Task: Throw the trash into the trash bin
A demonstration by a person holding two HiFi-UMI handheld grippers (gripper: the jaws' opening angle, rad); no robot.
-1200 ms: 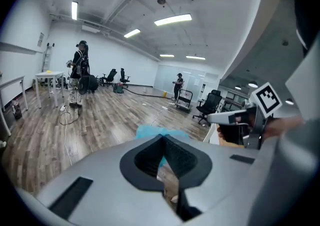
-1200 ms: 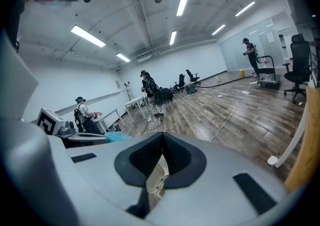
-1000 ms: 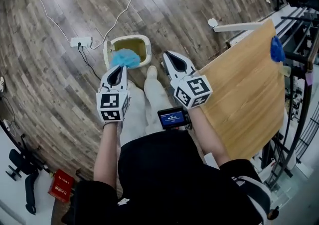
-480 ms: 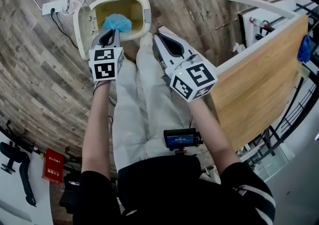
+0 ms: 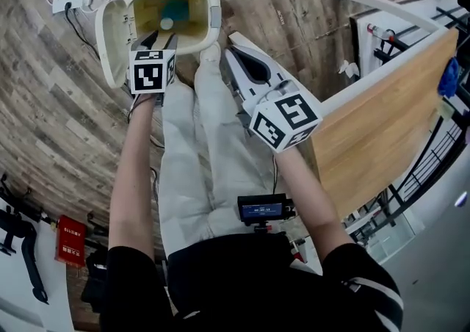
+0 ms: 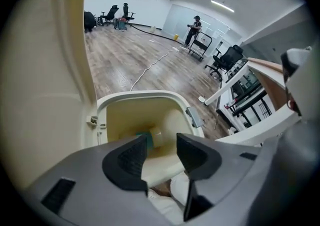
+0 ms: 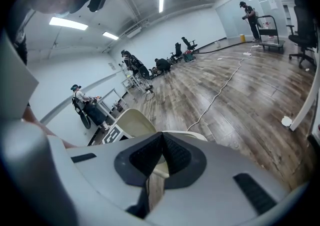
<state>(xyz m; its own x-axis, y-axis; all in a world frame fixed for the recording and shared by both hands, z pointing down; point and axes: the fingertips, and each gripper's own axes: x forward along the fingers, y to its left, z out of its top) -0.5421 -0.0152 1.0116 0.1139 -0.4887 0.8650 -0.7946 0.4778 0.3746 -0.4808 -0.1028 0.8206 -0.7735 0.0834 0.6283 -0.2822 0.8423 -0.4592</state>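
Blue trash (image 5: 175, 8) inside cream bin (image 5: 215, 13), lid open

The head view looks steeply down from above the person's lap onto both arms, the left gripper (image 5: 160, 33), the right gripper (image 5: 233, 38), the open trash bin (image 5: 214, 11) on the wooden floor (image 5: 59, 125), and a bench (image 5: 382, 117) at the right. The left gripper view sits close behind its own fingers (image 6: 131, 156) and faces down into the bin (image 6: 150, 95) from near, with the room beyond. The right gripper view looks along its fingers (image 7: 175, 157), more level across the floor, catching the bin (image 7: 131, 120) just past them. All three views share the bin.
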